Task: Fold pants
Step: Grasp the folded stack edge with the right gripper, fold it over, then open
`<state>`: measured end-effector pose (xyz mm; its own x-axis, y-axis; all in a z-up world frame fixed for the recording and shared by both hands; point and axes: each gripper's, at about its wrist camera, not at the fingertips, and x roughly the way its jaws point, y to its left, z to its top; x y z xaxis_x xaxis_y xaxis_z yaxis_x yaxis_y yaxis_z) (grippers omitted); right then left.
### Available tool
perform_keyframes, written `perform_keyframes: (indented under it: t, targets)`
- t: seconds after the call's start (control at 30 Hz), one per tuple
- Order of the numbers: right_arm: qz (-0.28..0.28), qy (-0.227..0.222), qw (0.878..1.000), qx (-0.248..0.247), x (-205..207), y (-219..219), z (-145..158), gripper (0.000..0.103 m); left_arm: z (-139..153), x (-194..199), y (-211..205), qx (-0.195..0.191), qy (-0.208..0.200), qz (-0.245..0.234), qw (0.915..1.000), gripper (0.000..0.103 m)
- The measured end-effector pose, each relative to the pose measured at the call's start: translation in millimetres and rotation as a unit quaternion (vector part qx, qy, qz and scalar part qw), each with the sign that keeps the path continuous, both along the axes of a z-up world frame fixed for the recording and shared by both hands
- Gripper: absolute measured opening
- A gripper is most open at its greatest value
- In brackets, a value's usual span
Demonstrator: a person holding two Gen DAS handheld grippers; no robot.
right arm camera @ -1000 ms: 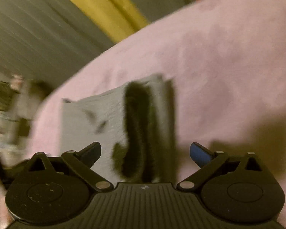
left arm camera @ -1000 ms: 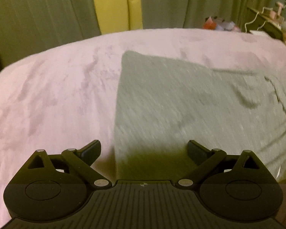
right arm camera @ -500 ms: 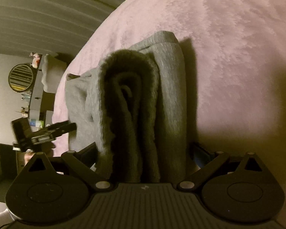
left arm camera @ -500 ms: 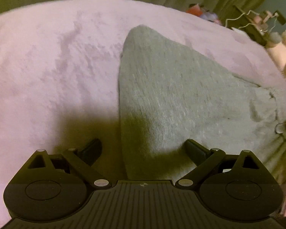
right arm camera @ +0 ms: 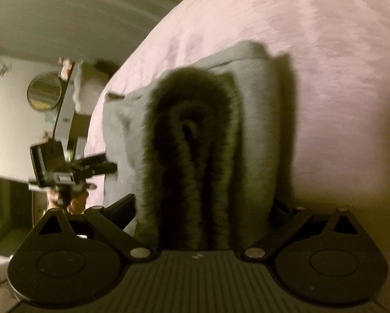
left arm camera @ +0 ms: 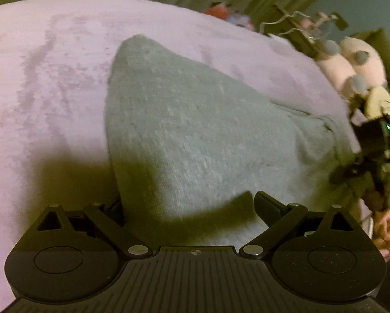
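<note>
Both grippers, left [left arm camera: 188,203] & right [right arm camera: 205,208]: jaws apart, straddling pants [left arm camera: 195,130] edges on bed [left arm camera: 51,78]. Clamp all layers, lift evenly w/ both.

The pants [left arm camera: 200,135] are grey, of a soft knit cloth, and lie folded on the pink bed [left arm camera: 46,83]. In the left view they look like a flat block with one rounded far corner and a straight left edge; small creases sit near the right end. In the right view the pants [right arm camera: 257,120] show their open end, where several layers stack side by side, with a darker fleecy inside.
</note>
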<state>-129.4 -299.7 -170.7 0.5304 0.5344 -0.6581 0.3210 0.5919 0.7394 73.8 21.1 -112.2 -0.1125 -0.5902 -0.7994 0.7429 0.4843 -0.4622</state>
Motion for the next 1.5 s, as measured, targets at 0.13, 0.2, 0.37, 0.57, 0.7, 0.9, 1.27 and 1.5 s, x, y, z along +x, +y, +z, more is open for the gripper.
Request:
perform_keyframes:
  t: [0.13,0.2,0.37,0.57,0.7,0.9,1.27,1.5]
  targets:
    - [-0.010,0.016,1.000,-0.001,9,6,-3,0.100,5,3,3,-0.017,0.019,-0.002,0.9997,0.098]
    - [-0.021,0.018,1.000,-0.005,8,8,-1,0.096,4,-2,3,-0.031,0.021,-0.028,0.9989,0.098]
    - [-0.011,0.005,0.999,-0.046,5,20,3,0.093,-15,6,0,-0.020,0.025,-0.020,0.9993,0.093]
    - [-0.041,0.004,0.997,-0.059,6,26,4,0.078,-4,-11,-15,-0.005,-0.001,0.028,0.9996,0.044]
    - [-0.044,0.006,0.993,-0.109,6,37,15,0.059,4,-18,-13,-0.007,0.018,0.068,0.9975,0.027]
    - [-0.050,-0.006,0.990,-0.134,18,49,31,0.055,18,-29,-16,-0.004,-0.020,0.069,0.9974,0.024]
    - [-0.032,-0.065,0.983,-0.167,53,53,68,0.053,57,-14,-12,-0.033,-0.059,0.094,0.9933,0.023]
    - [-0.049,-0.075,0.981,-0.172,96,32,72,0.053,51,29,-24,-0.014,-0.077,0.131,0.9884,0.027]
